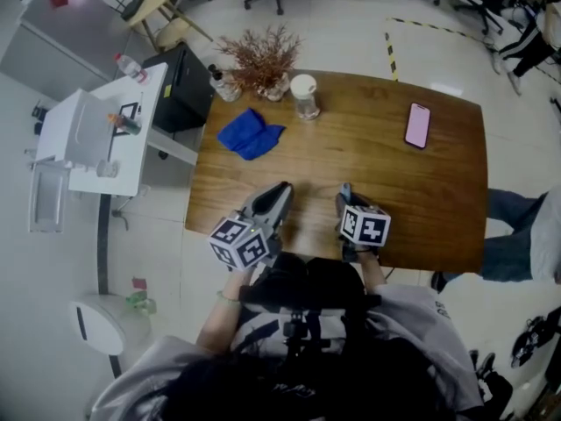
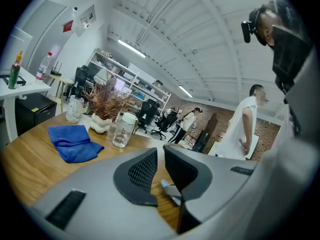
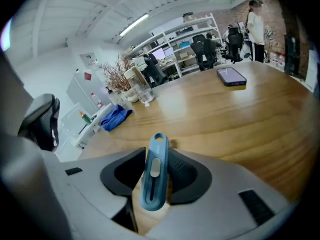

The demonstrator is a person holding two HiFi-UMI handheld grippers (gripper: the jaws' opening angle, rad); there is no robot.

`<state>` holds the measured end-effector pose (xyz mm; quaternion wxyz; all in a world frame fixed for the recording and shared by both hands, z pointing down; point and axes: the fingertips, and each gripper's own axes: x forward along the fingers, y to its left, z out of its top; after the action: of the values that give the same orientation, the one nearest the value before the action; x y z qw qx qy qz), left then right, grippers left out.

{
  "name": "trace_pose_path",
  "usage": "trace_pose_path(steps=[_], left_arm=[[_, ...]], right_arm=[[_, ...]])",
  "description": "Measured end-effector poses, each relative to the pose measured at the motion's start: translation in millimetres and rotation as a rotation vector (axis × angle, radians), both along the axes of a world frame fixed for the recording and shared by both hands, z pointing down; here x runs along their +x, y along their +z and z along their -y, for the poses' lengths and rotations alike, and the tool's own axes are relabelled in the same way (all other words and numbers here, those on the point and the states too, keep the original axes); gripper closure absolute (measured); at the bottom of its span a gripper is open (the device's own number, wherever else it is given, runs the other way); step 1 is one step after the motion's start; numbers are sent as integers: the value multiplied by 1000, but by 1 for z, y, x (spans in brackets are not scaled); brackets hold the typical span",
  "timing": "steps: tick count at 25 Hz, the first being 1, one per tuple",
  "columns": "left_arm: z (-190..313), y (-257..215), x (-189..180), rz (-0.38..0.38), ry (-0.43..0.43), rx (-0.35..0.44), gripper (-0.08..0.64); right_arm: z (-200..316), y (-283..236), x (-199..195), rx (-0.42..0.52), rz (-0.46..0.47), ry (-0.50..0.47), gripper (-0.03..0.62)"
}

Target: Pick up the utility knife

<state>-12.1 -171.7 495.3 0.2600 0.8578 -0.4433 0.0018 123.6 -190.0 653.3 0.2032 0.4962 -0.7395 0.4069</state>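
Observation:
The blue utility knife [image 3: 154, 176] with a grey slider stands tilted between the jaws of my right gripper [image 3: 157, 152], and both pads press on its sides. In the head view that right gripper [image 1: 344, 200] sits over the near middle of the wooden table [image 1: 438, 191], and it hides the knife there. My left gripper [image 1: 280, 196] is just to its left, its jaws almost together with nothing gripped [image 2: 160, 152]. A small pale blue and grey piece [image 2: 171, 190] shows low behind those jaws; I cannot tell what it is.
A blue cloth [image 1: 250, 133] lies at the far left of the table. A clear jar with a white lid [image 1: 304, 96] and a vase of dried twigs [image 1: 263, 60] stand along the far edge. A pink phone [image 1: 417, 124] lies far right. White desk [image 1: 105, 130] stands left.

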Motion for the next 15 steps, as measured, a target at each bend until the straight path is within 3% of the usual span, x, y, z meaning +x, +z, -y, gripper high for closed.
trace_pose_path(steps=[8, 15], left_arm=[[16, -13, -10, -51, 15, 48, 518], [30, -28, 2, -112, 104, 76, 518]], right_arm=[[8, -86, 8, 132, 157, 71, 442], [1, -142, 11, 209, 246, 112, 443]])
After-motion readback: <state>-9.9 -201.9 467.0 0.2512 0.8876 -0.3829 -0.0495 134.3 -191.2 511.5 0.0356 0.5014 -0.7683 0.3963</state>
